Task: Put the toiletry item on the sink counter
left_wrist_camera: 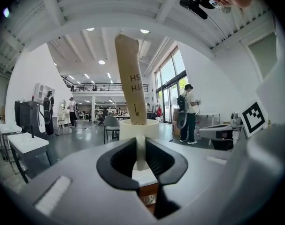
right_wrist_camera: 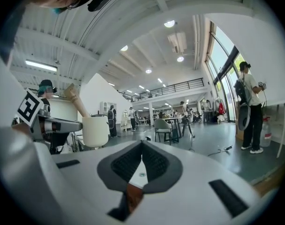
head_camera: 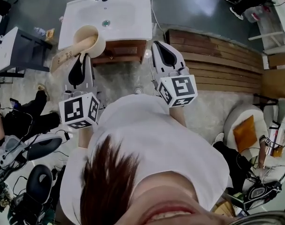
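Cup [head_camera: 89, 40] is cream, tube [left_wrist_camera: 130, 78] is tan with dark lettering. Counter [head_camera: 137, 3] is plain white, and the cabinet [head_camera: 126, 50] is reddish-brown wood. Left gripper [left_wrist_camera: 141, 146] and right gripper [right_wrist_camera: 142, 146] are both pale grey with black jaw pads. Their cubes [head_camera: 80, 110] are white with black square markers. Floor [head_camera: 194, 8] is dark grey-green, slats [head_camera: 217, 60] brown.

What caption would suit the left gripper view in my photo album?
Left gripper shut on a white cup with a tan toiletry tube standing in it.

Head view looks down; 2 gripper views share the cup [right_wrist_camera: 95, 131].
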A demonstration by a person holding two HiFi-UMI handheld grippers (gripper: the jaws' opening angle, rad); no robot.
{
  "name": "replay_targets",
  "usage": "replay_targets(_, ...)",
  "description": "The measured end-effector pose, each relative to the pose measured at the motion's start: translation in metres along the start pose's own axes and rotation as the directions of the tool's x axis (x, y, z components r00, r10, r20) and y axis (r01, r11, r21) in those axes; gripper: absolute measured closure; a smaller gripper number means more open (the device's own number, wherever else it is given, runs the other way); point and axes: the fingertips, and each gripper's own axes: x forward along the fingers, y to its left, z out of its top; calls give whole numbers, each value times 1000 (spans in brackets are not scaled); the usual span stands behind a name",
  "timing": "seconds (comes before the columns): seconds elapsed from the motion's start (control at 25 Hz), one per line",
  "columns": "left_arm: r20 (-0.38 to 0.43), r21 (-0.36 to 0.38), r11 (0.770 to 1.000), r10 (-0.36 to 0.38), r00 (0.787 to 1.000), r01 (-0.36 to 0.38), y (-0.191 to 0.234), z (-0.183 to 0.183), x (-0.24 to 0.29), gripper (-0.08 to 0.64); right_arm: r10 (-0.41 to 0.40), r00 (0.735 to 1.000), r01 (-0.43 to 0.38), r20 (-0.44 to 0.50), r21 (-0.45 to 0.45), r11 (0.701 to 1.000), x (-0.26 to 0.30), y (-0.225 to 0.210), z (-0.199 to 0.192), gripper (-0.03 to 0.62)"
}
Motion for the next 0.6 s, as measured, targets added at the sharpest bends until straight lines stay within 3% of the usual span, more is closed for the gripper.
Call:
replay_targets(0.2,-3,2,1000,25,1000,-25,-19,9,25,511,22,1000,-22,2,37,999,8,-37,2,588)
replay_targets(0.6,-17,26,998,50,999,-50,-33,12,42,511,33,999,-33,-6,73,997,9,-60,-9,588)
